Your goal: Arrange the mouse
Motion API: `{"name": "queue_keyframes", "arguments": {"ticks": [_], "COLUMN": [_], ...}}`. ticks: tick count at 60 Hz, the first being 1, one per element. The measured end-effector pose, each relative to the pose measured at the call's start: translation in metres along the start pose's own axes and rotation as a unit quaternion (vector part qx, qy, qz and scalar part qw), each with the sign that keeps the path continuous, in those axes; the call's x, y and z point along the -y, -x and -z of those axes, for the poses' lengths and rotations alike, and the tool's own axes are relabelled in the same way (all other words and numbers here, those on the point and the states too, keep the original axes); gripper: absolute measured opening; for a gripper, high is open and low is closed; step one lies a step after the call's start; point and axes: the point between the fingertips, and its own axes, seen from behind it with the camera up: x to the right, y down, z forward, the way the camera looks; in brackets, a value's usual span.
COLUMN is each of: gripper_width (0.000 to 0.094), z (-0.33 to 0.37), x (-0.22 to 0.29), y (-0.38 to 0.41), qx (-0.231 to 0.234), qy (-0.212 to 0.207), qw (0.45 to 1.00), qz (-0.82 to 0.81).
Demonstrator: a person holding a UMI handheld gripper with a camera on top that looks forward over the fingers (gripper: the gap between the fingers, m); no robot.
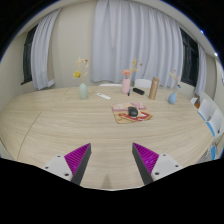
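The tool (112, 160) hangs released, fingers spread with nothing between them, over the bare near part of the desk (60, 125). The mouse (133, 113), apparently the dark thing on a small mat (126, 116), lies well beyond the fingers, slightly right of straight ahead; its long axis cannot be told.

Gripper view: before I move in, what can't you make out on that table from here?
- Mouse: not identifiable; something dark lies on the mat, too small to tell.
- Bottles and vase beyond it: labels and contents too small.
- Chairs: partly hidden behind the table.
- Gripper: open, holding nothing.
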Motion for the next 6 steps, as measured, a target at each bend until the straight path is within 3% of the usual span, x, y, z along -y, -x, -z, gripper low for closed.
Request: {"name": "queue_keyframes", "arguments": {"ticks": [6], "gripper_width": [0.0852], "z": [0.0046], "x": [0.0018], "y": [-0.0041], "qx": [-0.006], "qy": [0.001], "qw": [1.0], "qz": [-0.005]}}
